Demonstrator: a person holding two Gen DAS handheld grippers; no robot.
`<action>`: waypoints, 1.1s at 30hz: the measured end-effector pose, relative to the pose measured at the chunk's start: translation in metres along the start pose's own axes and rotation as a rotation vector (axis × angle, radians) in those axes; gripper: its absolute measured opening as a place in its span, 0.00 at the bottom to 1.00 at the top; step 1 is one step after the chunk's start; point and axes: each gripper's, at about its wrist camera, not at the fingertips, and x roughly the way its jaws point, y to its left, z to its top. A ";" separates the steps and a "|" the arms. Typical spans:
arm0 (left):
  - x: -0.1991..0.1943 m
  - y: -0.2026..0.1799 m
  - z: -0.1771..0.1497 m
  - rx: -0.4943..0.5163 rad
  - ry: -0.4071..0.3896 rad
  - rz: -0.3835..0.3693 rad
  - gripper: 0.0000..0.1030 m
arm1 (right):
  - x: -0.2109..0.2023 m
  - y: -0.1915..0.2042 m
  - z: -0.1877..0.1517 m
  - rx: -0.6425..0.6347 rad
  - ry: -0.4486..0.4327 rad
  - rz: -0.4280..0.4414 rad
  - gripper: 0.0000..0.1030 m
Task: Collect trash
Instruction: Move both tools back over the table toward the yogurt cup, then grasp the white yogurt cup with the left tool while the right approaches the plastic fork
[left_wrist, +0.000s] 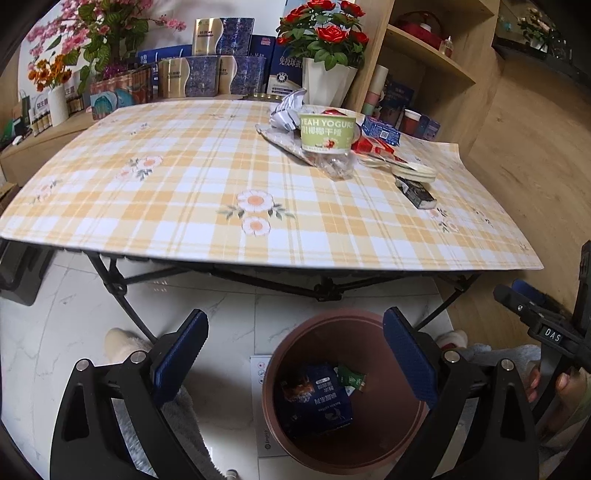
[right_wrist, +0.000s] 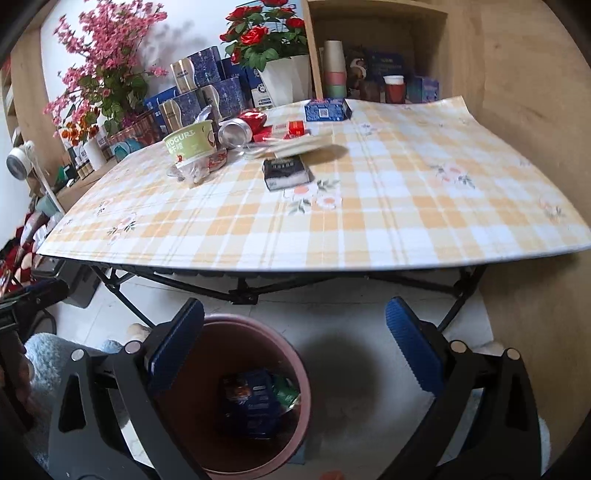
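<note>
A brown trash bin (left_wrist: 291, 446) stands on the floor in front of the table and holds a dark blue packet (left_wrist: 317, 398) and a green wrapper (left_wrist: 352, 378). It also shows in the right wrist view (right_wrist: 295, 373). My left gripper (left_wrist: 295, 354) is open and empty above the bin. My right gripper (right_wrist: 295, 347) is open and empty just right of the bin. Trash lies on the checked table (left_wrist: 184, 192): a green yogurt cup (left_wrist: 327, 131), a black carton (left_wrist: 415, 192), a red can (right_wrist: 242, 127), a blue box (right_wrist: 327, 110), a clear plastic bag (right_wrist: 192, 171).
Flower pots (left_wrist: 327, 83), stacked blue and gold boxes (left_wrist: 218, 74) and a wooden shelf (left_wrist: 436, 55) stand behind the table. Black folding legs (left_wrist: 325, 286) sit under the table edge. The floor is white tile with a pale rug (right_wrist: 51, 354) nearby.
</note>
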 end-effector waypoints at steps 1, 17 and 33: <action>0.001 0.000 0.006 0.000 0.002 -0.004 0.90 | 0.003 -0.001 0.006 -0.005 0.009 -0.002 0.94; 0.084 -0.032 0.168 0.022 -0.011 -0.094 0.91 | 0.065 -0.016 0.112 0.039 0.044 0.069 0.94; 0.187 -0.040 0.214 0.039 0.081 -0.049 0.91 | 0.136 -0.024 0.190 -0.172 0.135 0.166 0.80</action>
